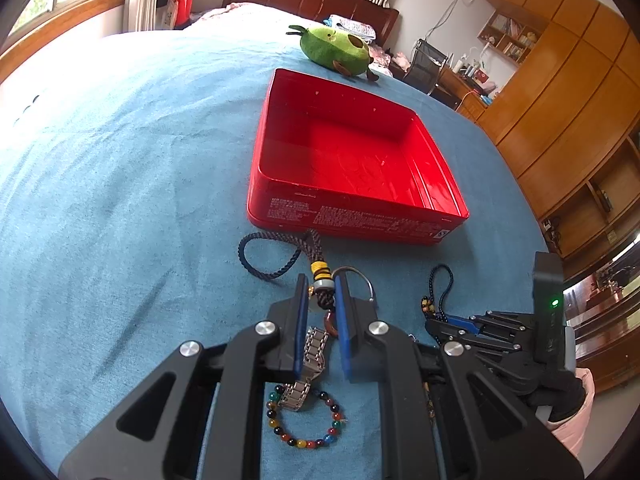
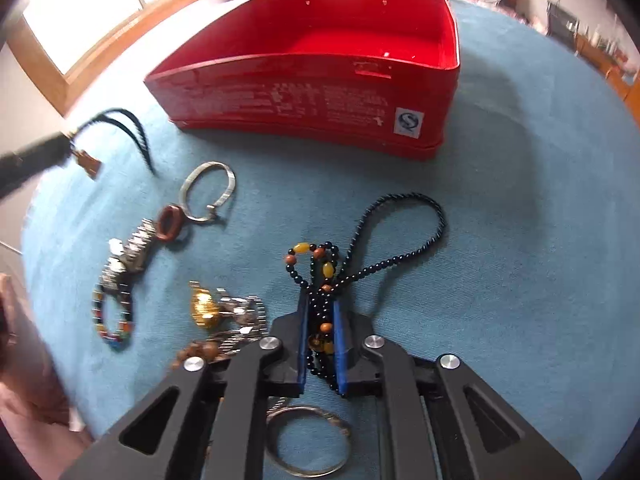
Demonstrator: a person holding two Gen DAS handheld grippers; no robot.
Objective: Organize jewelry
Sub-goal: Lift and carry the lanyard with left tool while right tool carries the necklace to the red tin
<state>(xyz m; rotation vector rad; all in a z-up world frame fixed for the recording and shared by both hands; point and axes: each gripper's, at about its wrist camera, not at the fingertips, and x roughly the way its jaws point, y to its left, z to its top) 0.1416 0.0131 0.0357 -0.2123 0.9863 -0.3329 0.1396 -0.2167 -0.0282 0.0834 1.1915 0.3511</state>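
Observation:
An open red tin box (image 1: 352,160) sits on the blue cloth, empty inside; it also shows in the right wrist view (image 2: 320,96). My left gripper (image 1: 322,288) is shut on a dark braided cord lanyard (image 1: 276,256) at its yellow and grey bead knot. A metal watch band (image 1: 312,360) and a coloured bead bracelet (image 1: 308,420) lie under it. My right gripper (image 2: 320,312) is shut on a dark bead necklace (image 2: 392,240) with amber and brown beads, resting on the cloth.
A silver bangle (image 2: 208,192), a brown ring (image 2: 170,222), a gold pendant (image 2: 204,308), wooden beads (image 2: 200,350) and a key ring (image 2: 308,440) lie left of and under the right gripper. A green plush toy (image 1: 336,48) lies behind the box.

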